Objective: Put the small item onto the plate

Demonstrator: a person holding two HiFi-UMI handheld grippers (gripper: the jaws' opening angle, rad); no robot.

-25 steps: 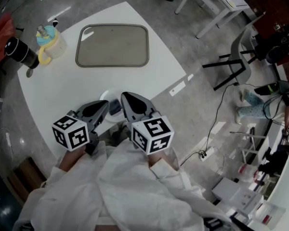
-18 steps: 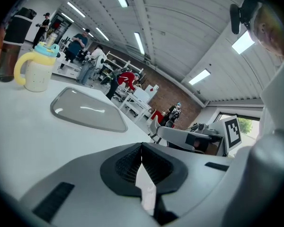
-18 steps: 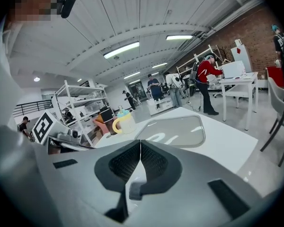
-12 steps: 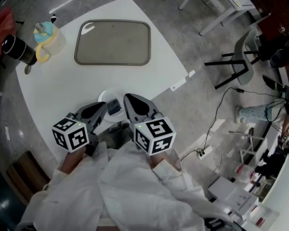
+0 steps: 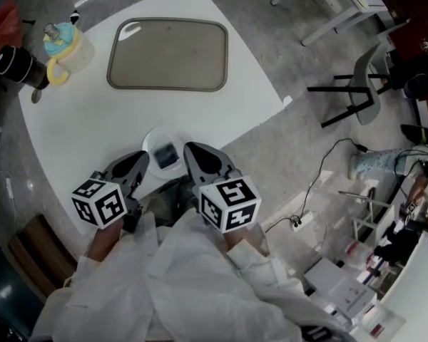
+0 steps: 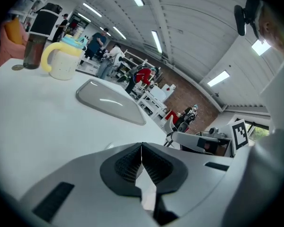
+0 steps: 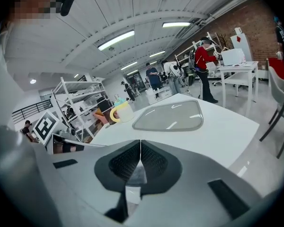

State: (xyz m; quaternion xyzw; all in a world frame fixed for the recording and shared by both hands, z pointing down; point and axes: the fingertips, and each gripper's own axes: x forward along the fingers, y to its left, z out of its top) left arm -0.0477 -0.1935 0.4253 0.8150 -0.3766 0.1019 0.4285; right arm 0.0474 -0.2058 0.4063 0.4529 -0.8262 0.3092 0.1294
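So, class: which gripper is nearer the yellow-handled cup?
Left. The left gripper sits left of the small white plate, on the yellow-handled cup's side of the table; the right gripper sits right of the plate, farther from the cup.

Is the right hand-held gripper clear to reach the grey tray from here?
Probably yes. The right hand-held gripper, jaws shut and empty, points toward the grey tray with only white table between them; the small round white object lies just left of its path.
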